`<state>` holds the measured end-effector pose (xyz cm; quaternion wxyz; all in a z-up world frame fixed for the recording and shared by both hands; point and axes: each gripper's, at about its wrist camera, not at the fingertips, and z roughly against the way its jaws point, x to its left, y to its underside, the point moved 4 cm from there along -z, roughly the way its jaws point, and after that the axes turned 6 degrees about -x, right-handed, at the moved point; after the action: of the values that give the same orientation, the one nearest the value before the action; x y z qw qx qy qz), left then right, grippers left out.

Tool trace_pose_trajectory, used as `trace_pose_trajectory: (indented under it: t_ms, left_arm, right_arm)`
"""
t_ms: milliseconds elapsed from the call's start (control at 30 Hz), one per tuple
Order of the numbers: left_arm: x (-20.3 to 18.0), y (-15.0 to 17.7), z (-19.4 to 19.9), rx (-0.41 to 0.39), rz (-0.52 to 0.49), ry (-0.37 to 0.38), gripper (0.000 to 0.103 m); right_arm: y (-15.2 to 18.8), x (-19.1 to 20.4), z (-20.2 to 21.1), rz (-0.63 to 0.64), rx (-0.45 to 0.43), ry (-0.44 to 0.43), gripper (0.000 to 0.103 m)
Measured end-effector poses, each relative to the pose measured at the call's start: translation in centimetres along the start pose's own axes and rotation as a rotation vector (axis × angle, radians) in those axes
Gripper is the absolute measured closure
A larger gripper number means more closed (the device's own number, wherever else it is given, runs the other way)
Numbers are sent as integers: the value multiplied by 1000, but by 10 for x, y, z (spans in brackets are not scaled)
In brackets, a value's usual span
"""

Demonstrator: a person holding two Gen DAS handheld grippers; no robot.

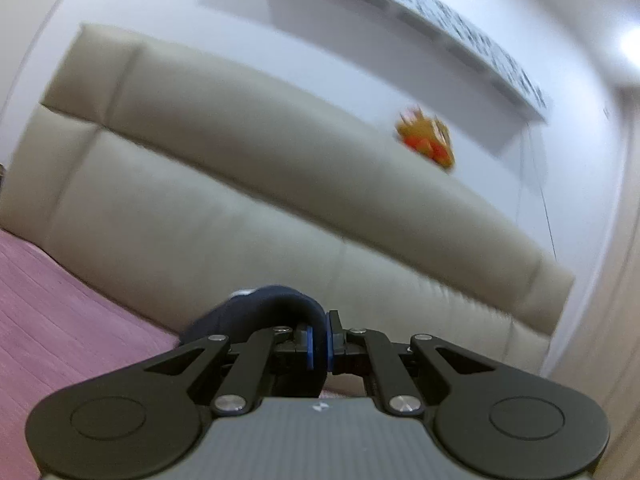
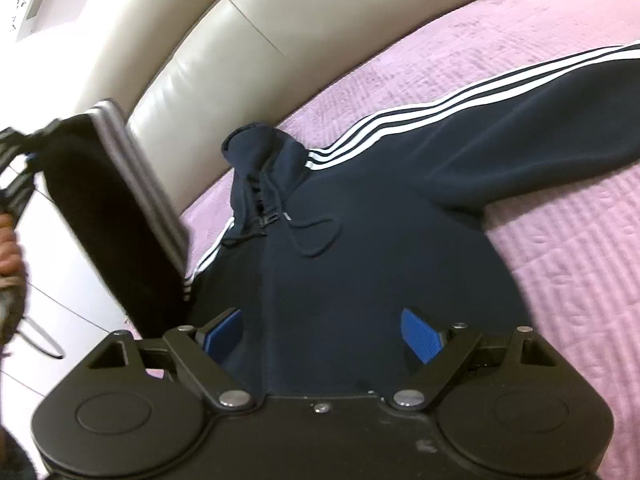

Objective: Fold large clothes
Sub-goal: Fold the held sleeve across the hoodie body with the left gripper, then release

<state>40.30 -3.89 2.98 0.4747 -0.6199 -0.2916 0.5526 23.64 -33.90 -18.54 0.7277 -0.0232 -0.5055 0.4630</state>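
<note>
A navy hoodie [image 2: 360, 240] with white sleeve stripes lies front up on the pink bedspread [image 2: 560, 260], its hood [image 2: 260, 148] toward the headboard. One sleeve [image 2: 500, 128] stretches out to the right. The other sleeve [image 2: 116, 200] is lifted off the bed at the left, blurred, its end in my left gripper [image 2: 28, 152]. In the left wrist view my left gripper [image 1: 319, 344] is shut on that dark cuff [image 1: 264, 312], which bulges out over the fingers. My right gripper [image 2: 320, 332] hangs open over the hoodie's chest, blue pads [image 2: 420, 334] wide apart with nothing clamped.
A cream padded headboard [image 1: 240, 184] runs behind the bed, with an orange object [image 1: 428, 140] on its top edge. White wall and a long white fixture [image 1: 440, 12] lie above. A hand [image 2: 8, 252] shows at the left edge. White furniture [image 2: 68, 280] stands beside the bed.
</note>
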Motion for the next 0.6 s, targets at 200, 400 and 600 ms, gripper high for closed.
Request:
trace_pose_trajectory:
  t_ms: [200,400,600]
  left_arm:
    - [-31,106,-24,115,-85,19,96]
    - [-40,203,-45,332,-78,67,91]
    - [-17,259,-48,623,41,116,45]
  right_arm:
    - [-1,-35,9,-53,-9,28,1]
    - [-9,-70,19,-114,-15,129,1]
    - [-31,-74,18,-112,-52,166,1]
